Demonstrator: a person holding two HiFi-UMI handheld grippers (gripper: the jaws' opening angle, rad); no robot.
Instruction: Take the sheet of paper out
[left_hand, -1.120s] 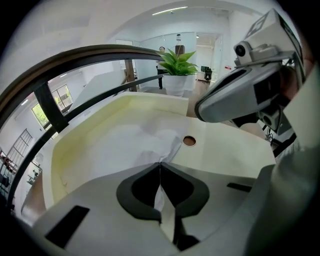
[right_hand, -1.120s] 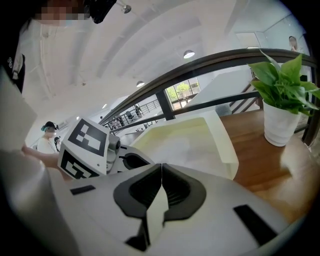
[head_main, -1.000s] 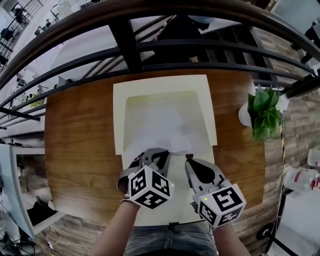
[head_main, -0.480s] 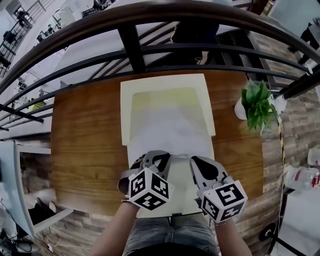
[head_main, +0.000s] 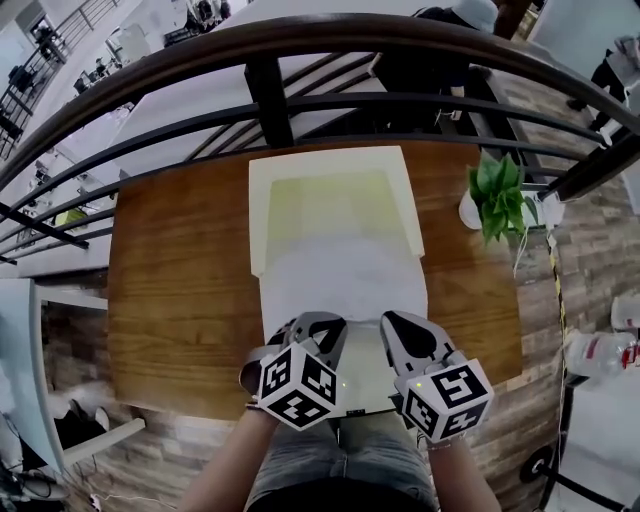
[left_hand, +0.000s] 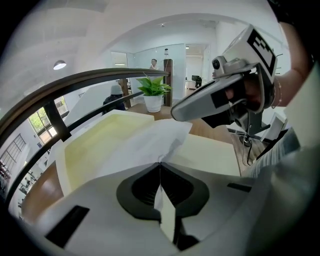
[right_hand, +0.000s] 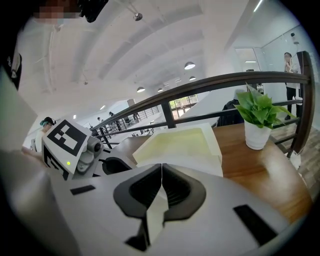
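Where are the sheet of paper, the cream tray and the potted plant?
sheet of paper (head_main: 345, 285), head view, its middle.
cream tray (head_main: 330, 163), head view, its far rim.
potted plant (head_main: 495, 190), head view, its leaves.

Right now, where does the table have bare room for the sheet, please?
Widest: bare table left of the cream box, out to its edge. Narrower: between box and potted plant. Crowded near middle, where left tool and right tool grip the sheet.
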